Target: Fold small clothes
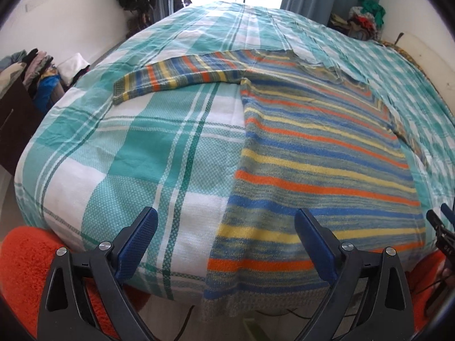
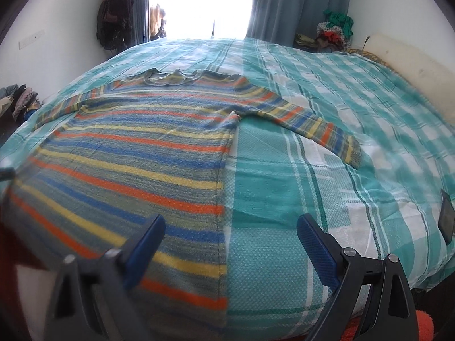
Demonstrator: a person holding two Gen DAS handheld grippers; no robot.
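Note:
A striped sweater (image 1: 321, 153) in blue, orange, yellow and grey-green lies flat on the bed, hem toward me, both sleeves spread out. Its left sleeve (image 1: 176, 76) reaches left; its right sleeve (image 2: 315, 122) reaches right in the right wrist view. My left gripper (image 1: 227, 241) is open and empty above the hem's left corner. My right gripper (image 2: 230, 241) is open and empty above the sweater (image 2: 136, 153) near its right side edge. The right gripper's tip (image 1: 440, 227) shows at the left wrist view's right edge.
The bed (image 1: 113, 147) has a teal and white checked cover. An orange rug (image 1: 25, 258) lies on the floor below it. A dark phone-like object (image 2: 446, 218) lies at the bed's right edge. Clothes piles (image 1: 37, 68) stand at the left and far right corner (image 2: 335, 31).

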